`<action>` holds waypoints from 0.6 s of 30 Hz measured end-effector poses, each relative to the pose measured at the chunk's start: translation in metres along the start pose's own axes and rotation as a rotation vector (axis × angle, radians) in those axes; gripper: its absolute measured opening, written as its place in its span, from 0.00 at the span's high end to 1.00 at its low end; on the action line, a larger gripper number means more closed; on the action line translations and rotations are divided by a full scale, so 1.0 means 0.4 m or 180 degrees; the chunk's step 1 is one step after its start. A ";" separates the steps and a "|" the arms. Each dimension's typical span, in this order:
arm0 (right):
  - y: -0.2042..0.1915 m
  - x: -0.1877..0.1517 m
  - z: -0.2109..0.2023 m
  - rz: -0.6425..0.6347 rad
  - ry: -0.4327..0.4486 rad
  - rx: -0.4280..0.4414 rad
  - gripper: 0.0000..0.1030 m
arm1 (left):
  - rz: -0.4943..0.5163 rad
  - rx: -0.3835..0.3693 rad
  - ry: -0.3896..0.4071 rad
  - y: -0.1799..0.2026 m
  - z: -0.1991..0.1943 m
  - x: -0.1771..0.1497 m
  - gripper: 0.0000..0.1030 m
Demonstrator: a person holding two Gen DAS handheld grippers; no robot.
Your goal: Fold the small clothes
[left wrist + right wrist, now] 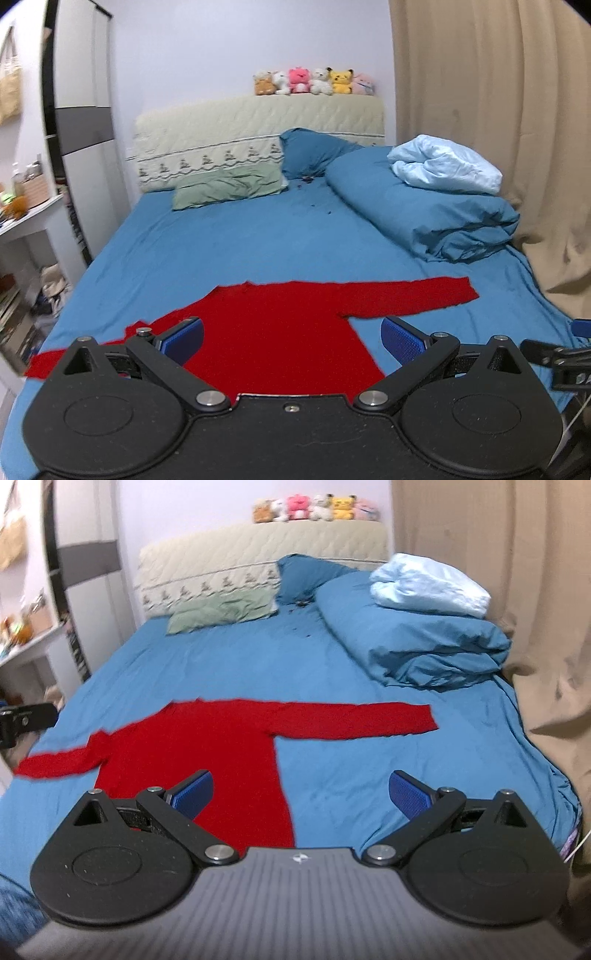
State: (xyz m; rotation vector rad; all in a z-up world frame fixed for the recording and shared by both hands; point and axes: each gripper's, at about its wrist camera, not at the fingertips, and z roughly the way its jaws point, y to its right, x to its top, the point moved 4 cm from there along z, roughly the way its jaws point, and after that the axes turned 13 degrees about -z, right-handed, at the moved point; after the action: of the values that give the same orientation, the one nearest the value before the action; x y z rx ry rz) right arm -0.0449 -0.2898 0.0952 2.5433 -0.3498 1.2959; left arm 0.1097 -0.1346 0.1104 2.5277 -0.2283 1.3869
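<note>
A red long-sleeved top (273,325) lies flat on the blue bed sheet (236,243), right sleeve stretched out to the right, left sleeve bent and trailing to the left. My left gripper (291,339) is open and empty above the top's body. The top also shows in the right wrist view (207,746). My right gripper (301,794) is open and empty over the top's right side edge. Part of the right gripper shows at the left view's right edge (554,358); part of the left gripper shows at the right view's left edge (22,720).
A folded blue duvet (436,210) with a pale blue cloth (447,170) on it lies at the back right. A green pillow (229,184) and blue pillow (310,151) lean by the headboard (258,136). Beige curtain (498,129) on the right; shelves (26,221) on the left.
</note>
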 end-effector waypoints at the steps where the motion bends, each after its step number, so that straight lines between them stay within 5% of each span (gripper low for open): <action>1: 0.032 0.016 0.026 0.0053 -0.0009 -0.0054 0.00 | 0.0008 -0.0014 -0.0025 0.002 0.032 0.014 0.00; 9: 0.227 0.055 0.334 0.0610 -0.0166 -0.0278 0.00 | 0.0049 -0.0091 -0.0313 0.037 0.396 0.106 0.00; 18: 0.346 -0.043 0.767 0.1199 -0.0293 -0.0479 0.00 | 0.0012 -0.0173 -0.0687 0.010 0.825 0.066 0.00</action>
State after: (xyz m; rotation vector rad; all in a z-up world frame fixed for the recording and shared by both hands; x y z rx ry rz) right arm 0.1300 -0.5221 -0.0750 2.4909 -0.9463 1.2158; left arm 0.3888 -0.2346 -0.0374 2.6312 -0.3061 1.0921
